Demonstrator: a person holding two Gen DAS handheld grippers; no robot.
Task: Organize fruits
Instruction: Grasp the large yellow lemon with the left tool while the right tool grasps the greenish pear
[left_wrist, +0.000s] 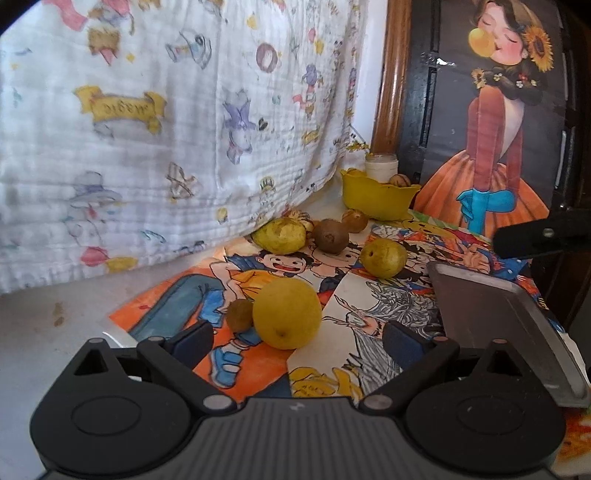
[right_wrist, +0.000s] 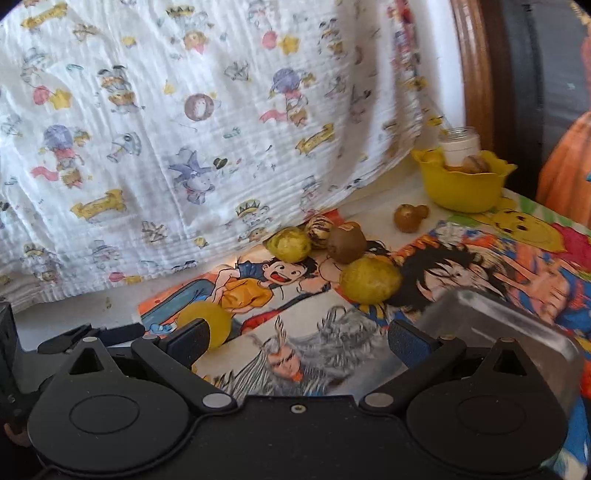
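My left gripper (left_wrist: 297, 338) is open, low over the comic-print mat. A large yellow fruit (left_wrist: 286, 314) lies just ahead between its fingertips, nearer the left finger, with a small brown kiwi (left_wrist: 239, 315) touching its left side. Farther back lie another yellow fruit (left_wrist: 384, 257), a kiwi (left_wrist: 331, 235) and a yellow-green fruit (left_wrist: 280, 234). My right gripper (right_wrist: 297, 339) is open with nothing between its fingers. In its view the near yellow fruit (right_wrist: 207, 325) sits partly behind the left finger, and a second yellow fruit (right_wrist: 371, 280) and a kiwi (right_wrist: 347, 243) lie ahead.
A yellow bowl (left_wrist: 376, 197) holding brown fruit stands at the back by a white jar (left_wrist: 381, 166). A metal tray (left_wrist: 498, 325) lies at the right on the mat. A printed cloth (left_wrist: 166, 129) hangs along the back left. A small brown fruit (right_wrist: 408, 218) lies near the bowl.
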